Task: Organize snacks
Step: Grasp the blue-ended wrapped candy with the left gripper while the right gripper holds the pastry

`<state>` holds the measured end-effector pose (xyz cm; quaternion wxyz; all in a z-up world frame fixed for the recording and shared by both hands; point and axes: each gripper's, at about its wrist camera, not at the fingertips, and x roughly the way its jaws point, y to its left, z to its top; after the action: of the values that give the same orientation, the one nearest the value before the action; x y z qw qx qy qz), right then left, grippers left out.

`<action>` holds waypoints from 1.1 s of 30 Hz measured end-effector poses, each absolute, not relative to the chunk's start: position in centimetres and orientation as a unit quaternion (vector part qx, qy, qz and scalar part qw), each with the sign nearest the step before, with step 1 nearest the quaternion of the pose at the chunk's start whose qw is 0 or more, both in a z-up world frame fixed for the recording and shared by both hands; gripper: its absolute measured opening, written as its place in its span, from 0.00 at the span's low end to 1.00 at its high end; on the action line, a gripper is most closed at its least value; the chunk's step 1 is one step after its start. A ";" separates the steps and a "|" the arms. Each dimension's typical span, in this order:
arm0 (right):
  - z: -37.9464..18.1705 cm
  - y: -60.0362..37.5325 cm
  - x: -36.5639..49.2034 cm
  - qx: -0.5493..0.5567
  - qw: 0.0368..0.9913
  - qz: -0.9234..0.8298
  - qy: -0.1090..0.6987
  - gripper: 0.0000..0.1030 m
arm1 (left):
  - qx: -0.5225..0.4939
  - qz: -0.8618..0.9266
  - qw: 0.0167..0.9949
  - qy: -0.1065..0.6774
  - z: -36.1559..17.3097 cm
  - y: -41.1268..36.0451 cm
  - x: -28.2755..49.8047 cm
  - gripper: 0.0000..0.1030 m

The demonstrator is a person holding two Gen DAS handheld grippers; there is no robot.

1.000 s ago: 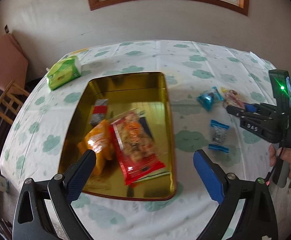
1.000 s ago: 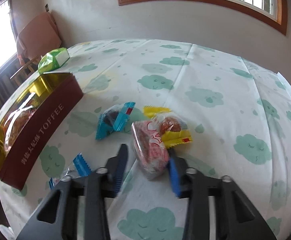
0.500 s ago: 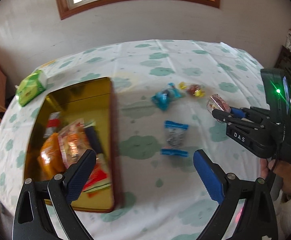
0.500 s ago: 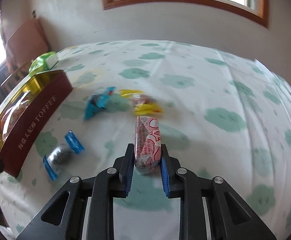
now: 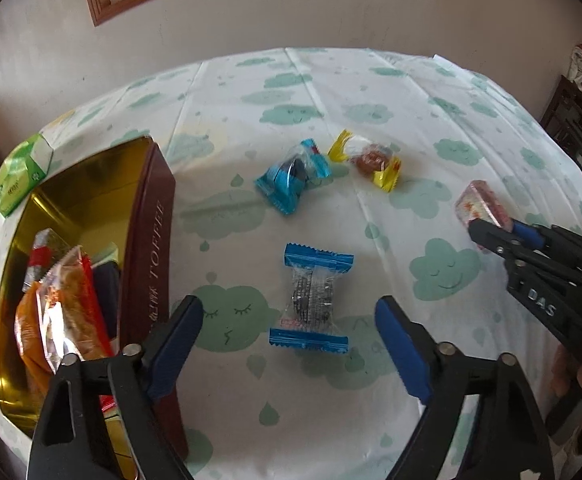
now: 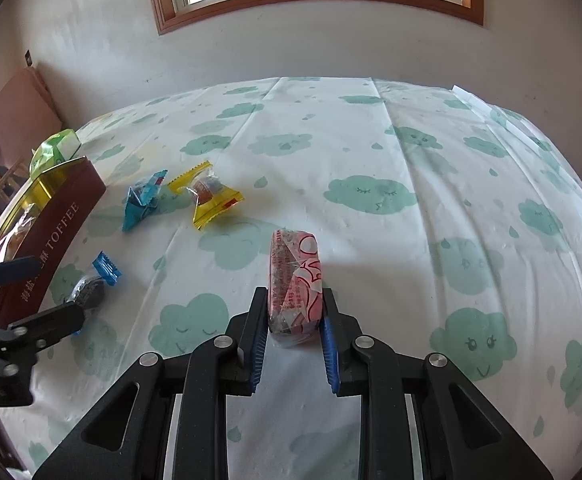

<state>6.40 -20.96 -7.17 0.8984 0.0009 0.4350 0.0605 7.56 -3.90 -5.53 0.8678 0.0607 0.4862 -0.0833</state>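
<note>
Closing, the left gripper [image 5: 289,344] straddles the blue-ended snack [image 5: 311,300] untouched; right gripper [image 6: 294,334] clamps the pink snack [image 6: 295,276].

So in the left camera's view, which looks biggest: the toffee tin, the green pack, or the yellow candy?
1. Toffee tin, clearly largest.
2. Green pack.
3. Yellow candy, smallest, though it and the pack lie far from the camera, so that gap is less sure.

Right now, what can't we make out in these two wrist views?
- Toffee tin: near corner hidden behind the left gripper, left wrist view.
- Snacks in the tin: overlapping, count unclear.
- Pink snack: lower end covered by the right gripper.
- Green pack: print too small.
</note>
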 end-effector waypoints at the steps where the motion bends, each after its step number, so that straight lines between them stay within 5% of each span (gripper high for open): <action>1: -7.0 -21.6 6.1 0.000 0.898 0.061 0.435 0.25 | 0.057 -0.082 0.866 0.489 -5.7 -3.8 7.7 0.76; 8: -6.9 -21.9 5.8 0.000 0.898 0.060 0.435 0.25 | 0.064 -0.082 0.869 0.485 -6.3 -3.9 8.2 0.70; 11: -6.9 -22.4 5.7 0.001 0.898 0.061 0.435 0.25 | 0.063 -0.096 0.867 0.484 -6.3 -4.1 8.4 0.57; 16: -6.6 -23.6 5.2 0.003 0.898 0.061 0.435 0.25 | 0.062 -0.107 0.862 0.491 -6.6 -4.6 8.5 0.48; 21: -6.9 -22.5 5.7 0.003 0.899 0.061 0.434 0.26 | 0.056 -0.115 0.858 0.498 -6.9 -4.8 8.6 0.25; 33: -7.2 -21.5 6.1 -0.001 0.898 0.059 0.435 0.26 | 0.065 -0.118 0.867 0.480 -5.8 -4.5 7.2 0.21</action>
<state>6.05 -21.50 -7.21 0.8985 -0.0009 0.4349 0.0594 7.20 -4.45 -5.80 0.8671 0.0646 0.4798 -0.1175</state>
